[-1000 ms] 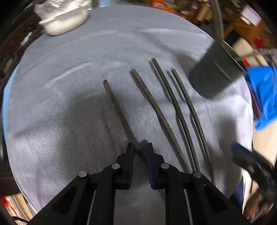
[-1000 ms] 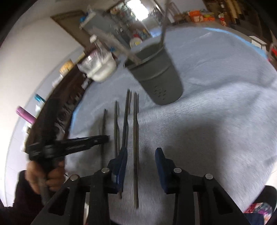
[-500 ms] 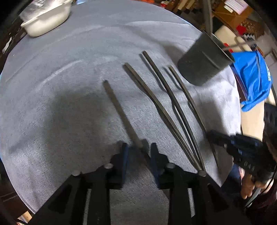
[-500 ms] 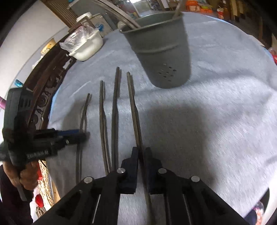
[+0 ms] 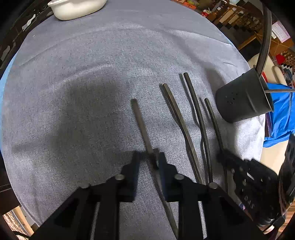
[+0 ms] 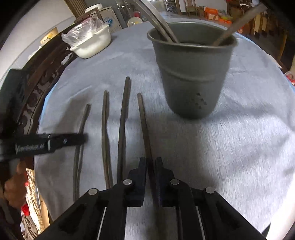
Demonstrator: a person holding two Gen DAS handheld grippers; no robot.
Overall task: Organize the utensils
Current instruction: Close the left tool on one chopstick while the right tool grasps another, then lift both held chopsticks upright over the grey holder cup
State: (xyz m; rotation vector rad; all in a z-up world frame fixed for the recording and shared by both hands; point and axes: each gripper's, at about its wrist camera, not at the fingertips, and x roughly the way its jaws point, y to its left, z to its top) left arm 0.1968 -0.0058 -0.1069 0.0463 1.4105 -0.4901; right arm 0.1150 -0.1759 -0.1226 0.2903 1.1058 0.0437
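Observation:
Several dark metal utensil handles lie side by side on the grey tablecloth (image 5: 73,92). My left gripper (image 5: 148,157) is open, its jaws either side of the leftmost handle (image 5: 141,123), which lies against the right finger. My right gripper (image 6: 151,161) is shut on the rightmost handle (image 6: 143,121), nearest the grey utensil cup (image 6: 191,73). The cup also shows in the left wrist view (image 5: 241,99) and holds a few utensils. Two more handles (image 6: 122,120) lie between the two held ones. The right gripper shows in the left wrist view (image 5: 221,154) over the rightmost handle.
A white bowl (image 6: 92,44) covered with plastic stands at the far side of the table; it also shows in the left wrist view (image 5: 77,7). A blue cloth (image 5: 282,118) lies beyond the table's right edge. A dark carved chair back (image 6: 36,83) stands at the left.
My left gripper has opened wider around the leftmost handle. My right gripper went from open to shut on the rightmost handle and moved closer to the cup.

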